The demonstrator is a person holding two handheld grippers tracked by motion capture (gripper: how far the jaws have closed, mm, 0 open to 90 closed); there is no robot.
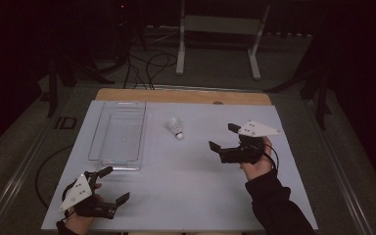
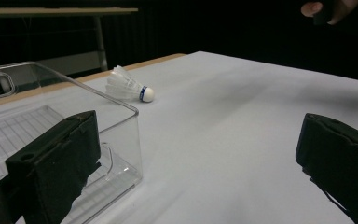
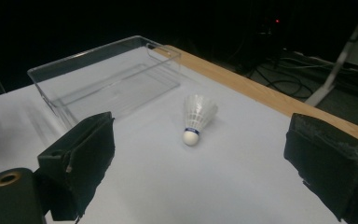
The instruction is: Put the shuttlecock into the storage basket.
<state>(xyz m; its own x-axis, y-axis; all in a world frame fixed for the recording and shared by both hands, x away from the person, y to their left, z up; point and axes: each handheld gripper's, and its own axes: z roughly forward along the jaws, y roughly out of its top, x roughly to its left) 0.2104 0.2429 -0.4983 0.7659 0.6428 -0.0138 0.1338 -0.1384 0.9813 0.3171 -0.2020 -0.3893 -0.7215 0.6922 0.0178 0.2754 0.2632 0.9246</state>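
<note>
Left gripper (image 1: 109, 185): at the near left corner of the table, jaws spread wide with nothing between them. It sits just in front of the box's near end, probably parked out of the way while the other hand works.

Clear plastic box (image 1: 119, 134): empty, lying lengthwise on the left half of the white table (image 1: 186, 196), open side up. Likely the place where the shuttlecock is meant to end up, since it is the one container within reach.

Shuttlecock (image 1: 175, 127): lying on its side on the table, just right of the box and apart from it, cork tip toward the person, feathers toward the far edge. Neither gripper touches it.

Right gripper (image 1: 223, 137): held above the table to the right of the shuttlecock, jaws wide apart and empty, turned toward it. I judge this to be the approach for a pick-up.

High view: gives the whole layout, with box, shuttlecock and right gripper in a row from left to right.

Left gripper view: shows the box's near corner (image 2: 121, 140) close up and its ribbed floor, with the shuttlecock (image 2: 129, 87) beyond its wall.

Right gripper view: shows the shuttlecock (image 3: 196, 117) sitting between the two jaws' line of sight, the blue band at its cork, and the table's wooden far edge (image 3: 261, 93).
</note>
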